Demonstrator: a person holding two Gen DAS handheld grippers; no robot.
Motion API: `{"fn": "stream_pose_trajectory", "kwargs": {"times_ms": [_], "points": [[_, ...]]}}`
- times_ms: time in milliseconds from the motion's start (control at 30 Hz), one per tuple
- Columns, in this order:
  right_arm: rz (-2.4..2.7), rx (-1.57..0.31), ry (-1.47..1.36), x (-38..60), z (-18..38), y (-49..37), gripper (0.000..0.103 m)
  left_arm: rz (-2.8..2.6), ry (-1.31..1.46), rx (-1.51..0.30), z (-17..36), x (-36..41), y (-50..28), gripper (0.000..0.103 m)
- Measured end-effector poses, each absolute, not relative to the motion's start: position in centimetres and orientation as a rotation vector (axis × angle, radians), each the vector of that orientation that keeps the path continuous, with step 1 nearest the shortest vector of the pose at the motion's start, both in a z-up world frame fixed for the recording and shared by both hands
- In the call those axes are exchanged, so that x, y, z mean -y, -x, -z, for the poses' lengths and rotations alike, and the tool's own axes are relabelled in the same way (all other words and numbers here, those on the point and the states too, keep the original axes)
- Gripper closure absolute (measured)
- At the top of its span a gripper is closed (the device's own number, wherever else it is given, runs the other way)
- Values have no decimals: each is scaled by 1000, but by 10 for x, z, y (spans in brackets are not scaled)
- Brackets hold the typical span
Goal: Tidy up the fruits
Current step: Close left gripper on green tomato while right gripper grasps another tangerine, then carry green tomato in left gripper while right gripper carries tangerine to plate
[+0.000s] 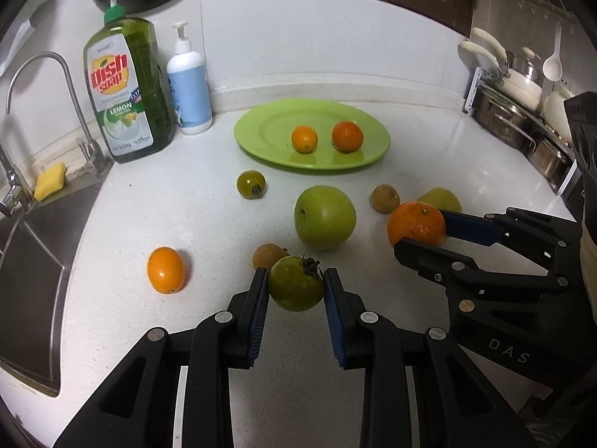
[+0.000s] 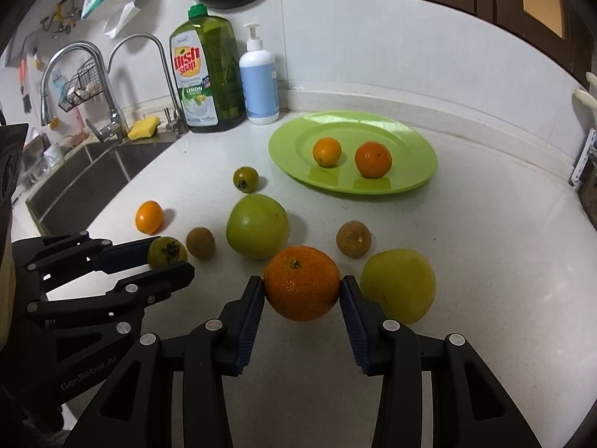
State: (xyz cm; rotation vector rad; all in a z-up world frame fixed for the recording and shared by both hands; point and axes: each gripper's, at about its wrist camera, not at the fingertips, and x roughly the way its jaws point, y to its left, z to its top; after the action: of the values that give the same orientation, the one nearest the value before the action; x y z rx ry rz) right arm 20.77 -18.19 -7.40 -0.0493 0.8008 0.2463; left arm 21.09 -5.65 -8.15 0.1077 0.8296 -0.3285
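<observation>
Left tool [image 1: 296,283] pinches green tomato [image 1: 296,284]; right tool [image 2: 302,288] pinches mandarin [image 2: 302,287], seemingly lifted off counter [image 2: 466,231]; plate [image 2: 410,138] at 1 o'clock holds two oranges.

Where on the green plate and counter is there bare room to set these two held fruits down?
The green plate is bare along its right and back, beside the two oranges. The counter right of the plate is also free. The middle is crowded around the green apple and the small brown fruits.
</observation>
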Motion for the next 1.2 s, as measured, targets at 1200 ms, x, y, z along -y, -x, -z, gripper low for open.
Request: {"fn": "stream_pose_trajectory", "kwargs": {"times_ms": [1200], "points": [[-221, -640, 51, 188, -24, -243, 60, 375, -182, -569, -31, 67, -259, 73]]}}
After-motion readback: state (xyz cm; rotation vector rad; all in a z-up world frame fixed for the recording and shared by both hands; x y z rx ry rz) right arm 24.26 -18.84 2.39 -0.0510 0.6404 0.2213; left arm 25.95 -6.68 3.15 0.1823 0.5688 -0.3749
